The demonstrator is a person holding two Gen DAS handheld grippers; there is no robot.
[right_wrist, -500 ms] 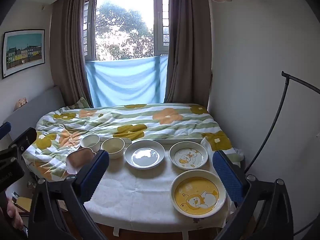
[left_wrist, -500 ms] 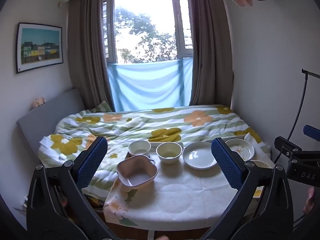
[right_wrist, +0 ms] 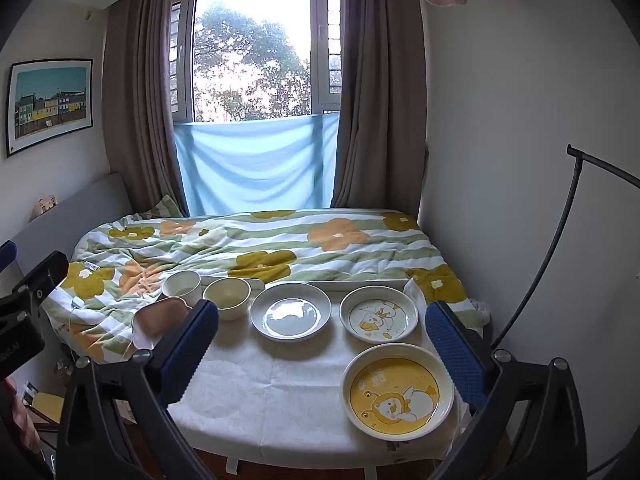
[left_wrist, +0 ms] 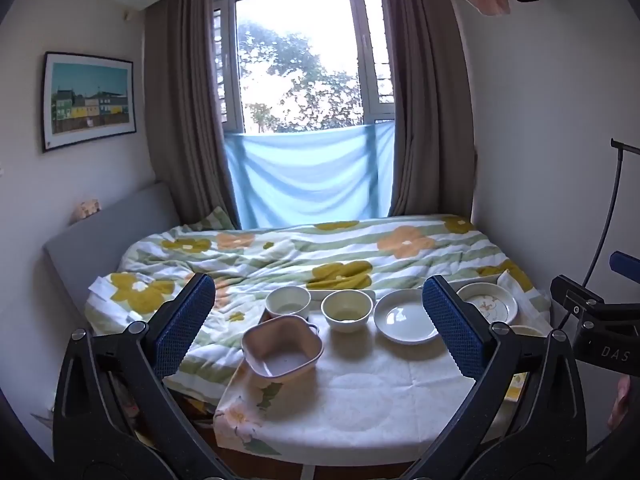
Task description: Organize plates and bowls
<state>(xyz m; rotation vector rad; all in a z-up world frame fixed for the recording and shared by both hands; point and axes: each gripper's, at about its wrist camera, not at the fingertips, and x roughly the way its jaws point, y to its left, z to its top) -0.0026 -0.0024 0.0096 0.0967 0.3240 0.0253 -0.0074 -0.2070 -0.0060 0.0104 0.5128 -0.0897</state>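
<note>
On the white-clothed table (left_wrist: 360, 400) stand a pink square bowl (left_wrist: 282, 348), a white bowl (left_wrist: 288, 301), a cream bowl (left_wrist: 347, 310), a plain white plate (left_wrist: 404, 316) and a duck-pattern plate (left_wrist: 486, 302). The right wrist view shows the same row: pink bowl (right_wrist: 162, 318), white bowl (right_wrist: 181, 288), cream bowl (right_wrist: 227, 298), white plate (right_wrist: 291, 310), duck plate (right_wrist: 379, 313), plus a yellow bear plate (right_wrist: 396, 390) in front. My left gripper (left_wrist: 320, 328) is open and empty above the table's near left. My right gripper (right_wrist: 322, 350) is open and empty above the near side.
A bed with a flowered quilt (left_wrist: 320, 252) lies directly behind the table, below a curtained window (left_wrist: 300, 60). A black curved stand (right_wrist: 560, 240) rises at the right by the wall. The right gripper's body (left_wrist: 600, 332) shows at the left wrist view's right edge.
</note>
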